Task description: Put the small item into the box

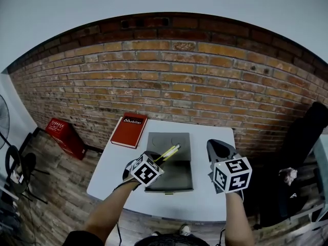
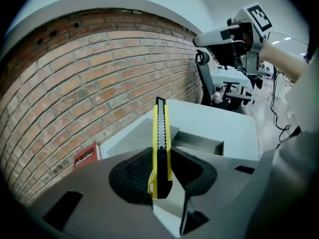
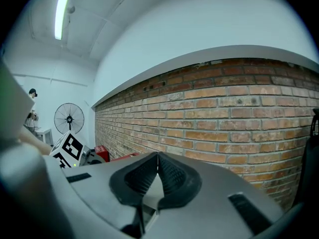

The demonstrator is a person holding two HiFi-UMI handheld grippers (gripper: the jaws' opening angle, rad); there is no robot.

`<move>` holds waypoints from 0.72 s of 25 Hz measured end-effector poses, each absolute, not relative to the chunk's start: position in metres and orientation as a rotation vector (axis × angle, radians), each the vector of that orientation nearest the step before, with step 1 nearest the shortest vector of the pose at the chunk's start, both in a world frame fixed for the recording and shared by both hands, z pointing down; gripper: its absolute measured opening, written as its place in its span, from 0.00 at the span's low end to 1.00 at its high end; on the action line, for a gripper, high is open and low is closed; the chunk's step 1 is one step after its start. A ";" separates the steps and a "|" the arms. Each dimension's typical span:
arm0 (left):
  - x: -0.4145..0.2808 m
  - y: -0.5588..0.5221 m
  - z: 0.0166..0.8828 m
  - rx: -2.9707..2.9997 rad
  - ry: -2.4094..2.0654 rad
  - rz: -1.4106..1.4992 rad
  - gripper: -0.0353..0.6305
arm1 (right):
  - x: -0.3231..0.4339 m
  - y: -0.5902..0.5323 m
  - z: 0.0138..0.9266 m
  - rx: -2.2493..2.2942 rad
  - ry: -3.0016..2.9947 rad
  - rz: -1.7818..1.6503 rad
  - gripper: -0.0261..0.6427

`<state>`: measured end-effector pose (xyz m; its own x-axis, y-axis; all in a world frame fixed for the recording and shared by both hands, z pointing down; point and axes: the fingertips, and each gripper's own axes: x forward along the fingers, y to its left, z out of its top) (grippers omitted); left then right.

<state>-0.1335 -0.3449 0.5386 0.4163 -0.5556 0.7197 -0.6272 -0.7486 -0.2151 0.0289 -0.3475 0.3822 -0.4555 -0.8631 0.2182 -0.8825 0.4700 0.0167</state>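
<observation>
1 yellow knife (image 2: 160, 128) between jaws of left gripper (image 2: 161, 156), over box (image 1: 178, 177)

The knife (image 2: 160, 133) is yellow and black, the box (image 1: 179, 176) grey.

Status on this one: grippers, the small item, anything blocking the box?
Left gripper shut on yellow utility knife, over the open grey box. Right gripper shut, empty. Nothing seen blocking the box; red book lies beside it.
</observation>
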 end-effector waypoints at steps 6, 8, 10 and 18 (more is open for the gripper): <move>-0.122 -0.340 0.564 2.582 -0.924 1.388 0.25 | 0.033 -0.348 0.383 1.531 -2.509 0.150 0.07; -0.119 -0.340 0.572 2.584 -0.879 1.419 0.25 | 0.034 -0.349 0.384 1.536 -2.503 0.149 0.07; -0.116 -0.338 0.580 2.585 -0.835 1.451 0.25 | 0.036 -0.350 0.386 1.541 -2.497 0.154 0.07; -0.105 -0.330 0.604 2.554 -0.682 1.522 0.25 | 0.038 -0.353 0.390 1.544 -2.492 0.169 0.07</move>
<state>-0.1047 -0.3296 0.6044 0.4034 -0.3279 0.8543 -0.4190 -0.8961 -0.1460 0.0383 -0.3532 0.3898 -0.4317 -0.8715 0.2326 -0.8949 0.4461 0.0105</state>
